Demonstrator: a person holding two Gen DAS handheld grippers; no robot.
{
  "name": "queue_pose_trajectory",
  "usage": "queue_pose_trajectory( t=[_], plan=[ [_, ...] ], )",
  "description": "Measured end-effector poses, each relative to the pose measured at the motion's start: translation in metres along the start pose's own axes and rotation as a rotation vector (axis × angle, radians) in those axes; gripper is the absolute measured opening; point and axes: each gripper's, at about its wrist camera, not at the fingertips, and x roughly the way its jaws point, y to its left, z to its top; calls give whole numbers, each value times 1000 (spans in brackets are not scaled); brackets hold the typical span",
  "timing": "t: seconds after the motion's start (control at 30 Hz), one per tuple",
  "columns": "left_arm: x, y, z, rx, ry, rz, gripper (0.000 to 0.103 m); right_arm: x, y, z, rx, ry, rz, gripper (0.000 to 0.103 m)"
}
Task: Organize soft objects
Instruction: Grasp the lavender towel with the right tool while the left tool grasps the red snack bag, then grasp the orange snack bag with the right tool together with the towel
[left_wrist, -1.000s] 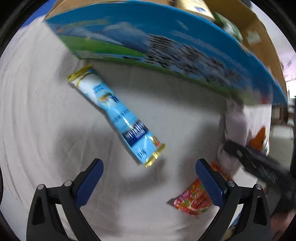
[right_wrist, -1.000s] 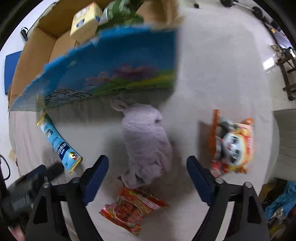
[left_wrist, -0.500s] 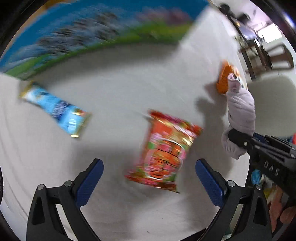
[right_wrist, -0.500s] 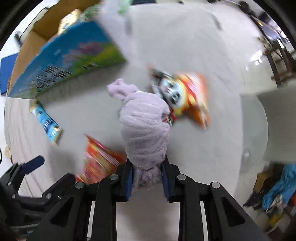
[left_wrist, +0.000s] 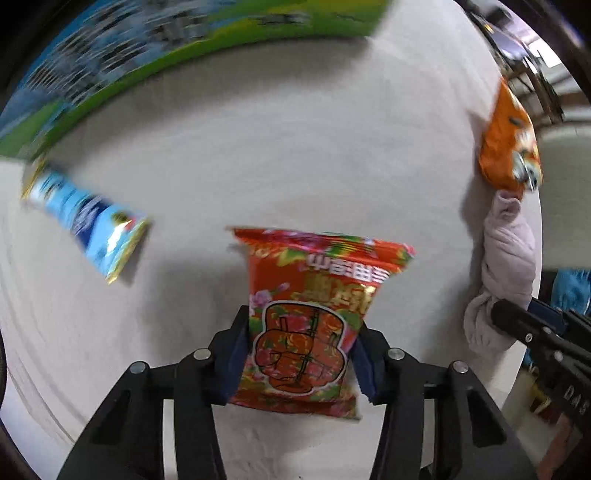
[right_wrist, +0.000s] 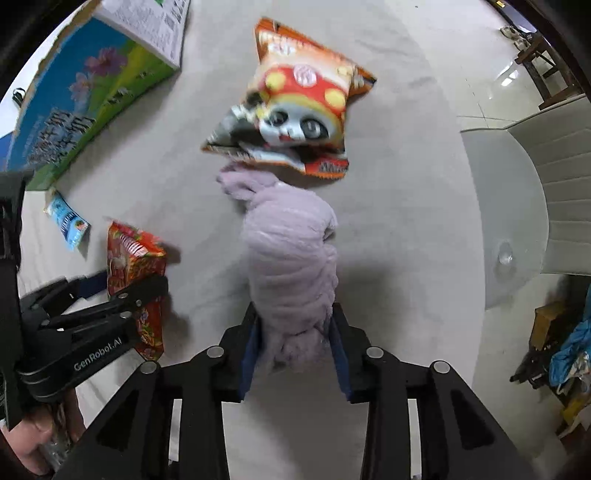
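Since the earlier frame our left tongs (left_wrist: 299, 354) had closed on the red snack bag (left_wrist: 314, 314), while our right tongs (right_wrist: 293, 343) held the lilac cloth (right_wrist: 291, 266) over the surface (right_wrist: 399, 206); both soft loads could slip if we swung quickly

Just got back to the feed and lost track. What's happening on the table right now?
Both grippers are loaded. The left gripper is shut on the red snack bag, and the right gripper is shut on the purple cloth. The panda bag and the blue tube lie loose on the white table. The printed box sits at the far left, with nothing being placed in it yet.
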Motion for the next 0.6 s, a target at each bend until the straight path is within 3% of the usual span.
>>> queue_pose_trajectory(
  t=[0.23,0.4,0.6],
  plan=[
    [9,14,-3,-109,14,-7,48,12,0,19,56,26,13,39],
    [11,12,3,-96,-8,38,47,20,3,25,88,32,-18,38],
    [-1,7,2,-126,-29,11,43,15,28,21,26,29,-82,30]
  ],
)
